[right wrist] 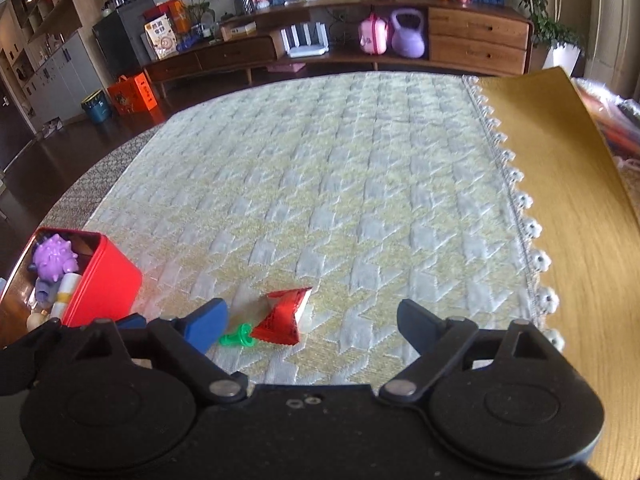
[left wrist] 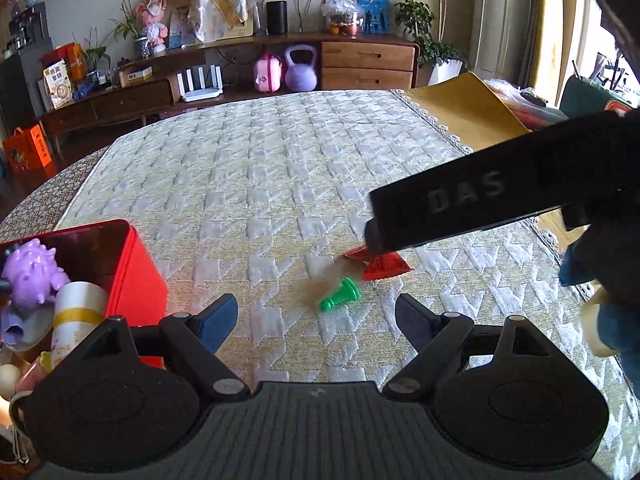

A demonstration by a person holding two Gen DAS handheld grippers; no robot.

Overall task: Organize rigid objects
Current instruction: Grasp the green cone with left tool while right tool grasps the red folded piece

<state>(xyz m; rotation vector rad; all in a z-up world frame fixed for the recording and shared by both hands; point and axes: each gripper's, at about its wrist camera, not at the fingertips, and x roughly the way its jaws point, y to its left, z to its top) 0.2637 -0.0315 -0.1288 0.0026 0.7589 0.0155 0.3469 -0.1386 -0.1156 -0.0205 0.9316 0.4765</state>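
Left wrist view: the red tin (left wrist: 136, 268) at the surface's left edge already holds a purple spiky toy (left wrist: 34, 276), a white bottle (left wrist: 78, 312) and some more bits, so most seems sorted. The green cone piece (left wrist: 340, 300) and red foil pyramid (left wrist: 384, 265) are left on the cloth. The left gripper (left wrist: 316, 320) hangs with jaws released, empty.

Right wrist view: the same two leftovers sit just ahead of the right gripper (right wrist: 312, 320), jaws spread wide, gripping nothing.
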